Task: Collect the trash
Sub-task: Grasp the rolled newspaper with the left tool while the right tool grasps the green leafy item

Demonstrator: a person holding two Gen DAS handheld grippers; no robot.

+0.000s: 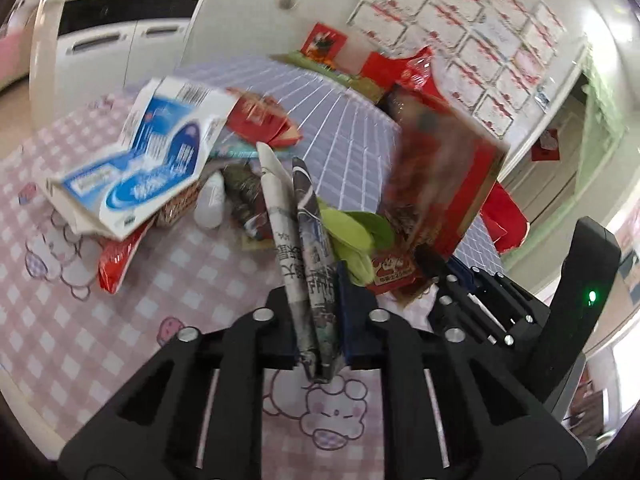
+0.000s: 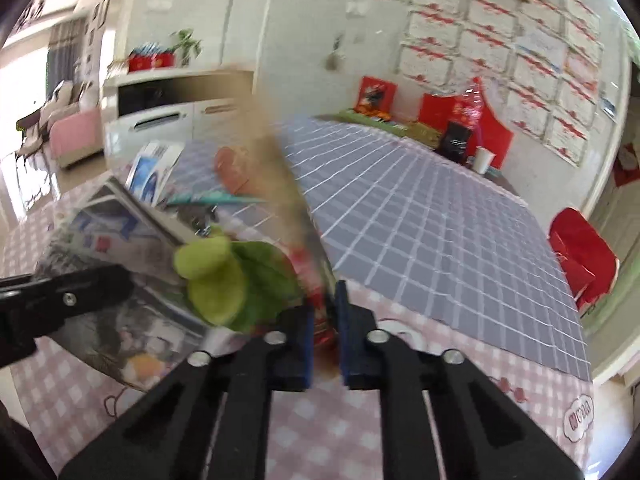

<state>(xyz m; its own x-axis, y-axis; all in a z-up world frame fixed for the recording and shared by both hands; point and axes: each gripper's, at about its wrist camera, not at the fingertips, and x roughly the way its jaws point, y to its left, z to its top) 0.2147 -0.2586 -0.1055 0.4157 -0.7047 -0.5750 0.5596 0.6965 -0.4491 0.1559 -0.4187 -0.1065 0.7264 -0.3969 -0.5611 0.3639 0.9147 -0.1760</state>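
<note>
While clamped — 2 hand-held grippers [image 1: 318, 320] [image 2: 324, 332].

We see a table [image 1: 60, 320] under two cloths: a pink checked cloth [image 1: 168, 280] with cartoon sheep near us, and a grey-blue grid cloth [image 2: 420, 220] farther back. On the pink cloth we find a pile of rubbish: a torn blue and white carton [image 1: 152, 160] leaning on a small woven basket [image 1: 180, 204], a red wrapper [image 1: 116, 264] beneath it, and a white bottle [image 1: 210, 200] just beside the basket. On the grid cloth lies a red packet [image 1: 264, 120]. At the far edge we make out red boxes [image 2: 460, 116] and a white cup [image 2: 483, 160].
</note>
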